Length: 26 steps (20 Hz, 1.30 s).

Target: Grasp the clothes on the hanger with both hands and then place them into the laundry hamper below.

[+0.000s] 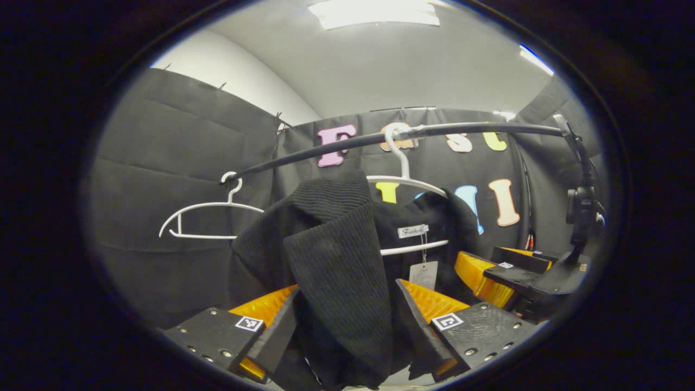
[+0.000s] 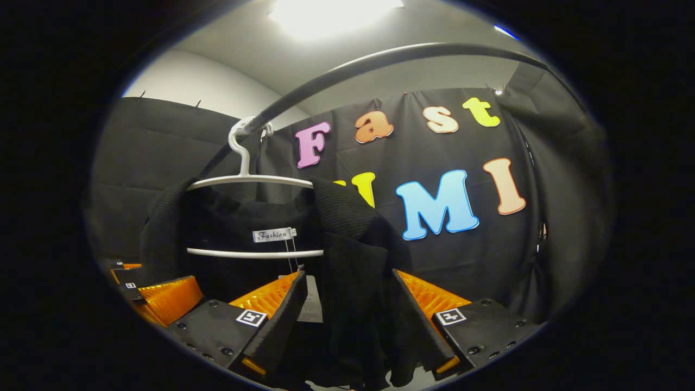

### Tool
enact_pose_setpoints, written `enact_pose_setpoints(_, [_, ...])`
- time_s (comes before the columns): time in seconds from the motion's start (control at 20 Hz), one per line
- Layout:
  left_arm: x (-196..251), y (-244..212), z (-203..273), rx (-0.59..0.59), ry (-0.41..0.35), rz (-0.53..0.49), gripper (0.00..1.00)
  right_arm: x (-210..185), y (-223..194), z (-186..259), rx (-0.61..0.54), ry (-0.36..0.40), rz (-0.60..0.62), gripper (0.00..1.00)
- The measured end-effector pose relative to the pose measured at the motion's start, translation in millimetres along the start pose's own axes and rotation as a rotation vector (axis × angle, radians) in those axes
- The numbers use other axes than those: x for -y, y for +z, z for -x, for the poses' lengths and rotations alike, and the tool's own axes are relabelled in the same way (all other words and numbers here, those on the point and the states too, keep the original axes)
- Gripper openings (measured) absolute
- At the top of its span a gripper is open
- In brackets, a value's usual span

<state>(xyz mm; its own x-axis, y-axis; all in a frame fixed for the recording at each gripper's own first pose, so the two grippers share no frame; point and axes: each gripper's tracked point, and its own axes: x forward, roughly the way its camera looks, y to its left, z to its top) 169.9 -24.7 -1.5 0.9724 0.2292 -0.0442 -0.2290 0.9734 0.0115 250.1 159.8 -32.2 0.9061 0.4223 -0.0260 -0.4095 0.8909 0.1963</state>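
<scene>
A black knit garment (image 1: 336, 255) hangs on a white hanger (image 1: 404, 182) from a black rail (image 1: 434, 132). My left gripper (image 1: 347, 285) is shut on the garment's shoulder, and thick cloth fills the gap between its orange-and-black fingers (image 1: 418, 320). In the right gripper view, the same garment (image 2: 353, 244) drapes off the hanger (image 2: 250, 179). There my right gripper (image 2: 348, 274) is shut on the other shoulder. Each view also shows the other gripper off to the side, the right gripper (image 1: 499, 271) and the left gripper (image 2: 157, 296).
An empty white hanger (image 1: 206, 217) hangs farther left on the rail. A black clamp stand (image 1: 581, 206) rises at the rail's right end. A white label (image 1: 412, 231) and a hang tag (image 1: 423, 274) dangle inside the collar. Black cloth walls enclose the booth.
</scene>
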Motion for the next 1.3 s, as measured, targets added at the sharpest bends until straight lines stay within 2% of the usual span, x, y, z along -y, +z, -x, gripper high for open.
enact_pose_setpoints(0.35, [-4.1,-2.1,-30.2,0.018,0.063,-0.04,0.94,-11.3,-24.5,-40.5,-0.074,0.032,-0.026,0.97])
enact_pose_setpoints(0.4, [-8.0,-1.7,-33.1,0.022,0.079,-0.047,0.83,-10.4,-28.1,-45.1,-0.086,0.029,-0.027,0.96])
enact_pose_setpoints(0.45, [-12.0,-2.2,-33.3,0.022,0.092,-0.049,0.72,-9.9,-29.9,-49.0,-0.093,0.024,-0.026,0.86])
enact_pose_setpoints(0.5, [-16.0,-2.9,-33.1,0.02,0.101,-0.05,0.64,-7.7,-31.3,-53.1,-0.096,0.013,-0.021,0.86])
enact_pose_setpoints(0.65, [-24.8,-5.2,-36.1,0.013,0.098,-0.037,0.39,8.9,-28.9,-56.6,-0.094,-0.066,0.0,0.2])
enact_pose_setpoints(0.7, [-22.0,-6.0,-38.0,0.01,0.07,-0.026,0.31,11.7,-27.7,-57.0,-0.091,-0.079,0.006,0.14])
enact_pose_setpoints(0.8, [-22.6,-8.4,-36.1,0.007,0.053,-0.019,0.14,3.7,-26.9,-57.6,-0.096,-0.037,-0.023,0.03])
enact_pose_setpoints(0.85, [-20.4,-8.7,-37.1,0.005,0.035,-0.018,0.06,5.0,-22.8,-52.8,-0.085,-0.041,-0.016,0.03])
enact_pose_setpoints(0.95, [-20.1,-5.4,-37.0,0.016,0.017,-0.023,0.04,22.7,-8.8,-44.0,-0.039,-0.089,0.019,0.01])
enact_pose_setpoints(1.2, [-29.8,12.3,-21.6,0.057,0.023,-0.133,0.04,44.5,26.6,-17.3,0.097,-0.177,0.082,0.01])
enact_pose_setpoints(1.3, [-33.8,18.8,-15.2,0.061,0.02,-0.135,0.04,52.7,42.8,-9.1,0.141,-0.202,0.117,0.0])
